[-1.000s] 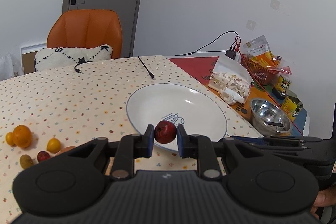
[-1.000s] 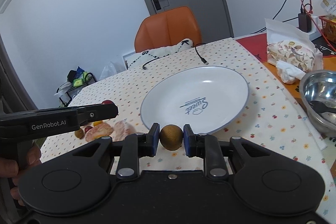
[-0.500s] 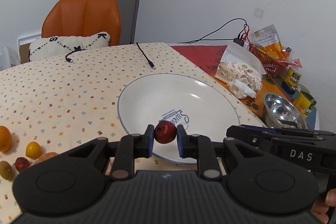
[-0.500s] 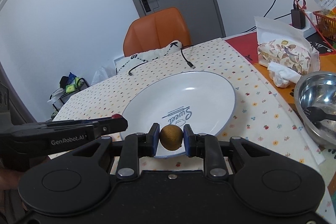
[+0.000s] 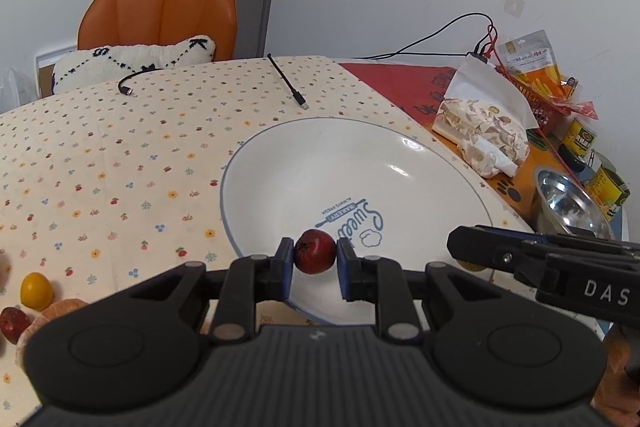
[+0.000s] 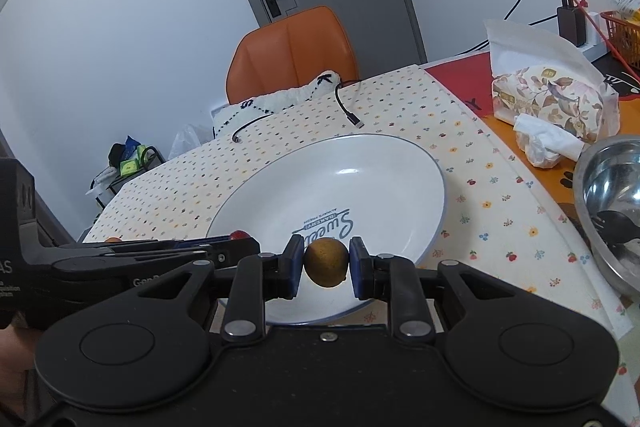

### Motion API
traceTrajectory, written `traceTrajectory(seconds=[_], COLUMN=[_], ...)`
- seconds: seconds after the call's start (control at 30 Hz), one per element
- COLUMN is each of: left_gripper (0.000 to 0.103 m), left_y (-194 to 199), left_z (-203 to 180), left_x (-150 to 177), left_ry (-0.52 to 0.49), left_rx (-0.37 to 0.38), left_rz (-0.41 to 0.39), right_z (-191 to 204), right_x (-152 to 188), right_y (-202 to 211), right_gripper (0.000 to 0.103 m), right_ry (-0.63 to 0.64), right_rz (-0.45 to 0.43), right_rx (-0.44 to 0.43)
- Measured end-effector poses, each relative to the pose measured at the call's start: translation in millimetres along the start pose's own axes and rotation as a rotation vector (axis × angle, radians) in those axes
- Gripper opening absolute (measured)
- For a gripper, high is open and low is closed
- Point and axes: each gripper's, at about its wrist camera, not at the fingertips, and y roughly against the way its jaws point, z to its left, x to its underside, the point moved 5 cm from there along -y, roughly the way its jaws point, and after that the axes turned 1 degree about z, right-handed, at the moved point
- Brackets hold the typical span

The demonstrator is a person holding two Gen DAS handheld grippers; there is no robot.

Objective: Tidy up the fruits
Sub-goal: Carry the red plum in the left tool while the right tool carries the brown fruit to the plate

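Your left tongs (image 5: 315, 259) pinch a small red fruit (image 5: 315, 257) between both pads, held over the near rim of the white plate (image 5: 304, 167). Your right tongs (image 6: 326, 263) grip a brown fruit (image 6: 326, 262) above that plate's (image 6: 360, 163) near edge. Left of your left tongs, loose fruits (image 5: 36, 291) lie on the bench (image 5: 100, 155).
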Motion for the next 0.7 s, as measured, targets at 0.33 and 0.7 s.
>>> traceTrajectory(seconds=[0.33, 0.7], left_gripper=[0.021, 0.025], left_y=[-7, 20], left_z=[-1, 8], left_x=[-1, -7], left_ry=[-0.009, 0.008], left_rx=[-0.011, -0.029], left_rz=[0.023, -0.010], right_z=[0, 2], right_x=[-1, -1], right_y=[-4, -5], right_gripper=[0.023, 0.023], right_ry=[0.003, 0.003], right_rz=[0.002, 0.002], right_rx=[0.010, 0.006])
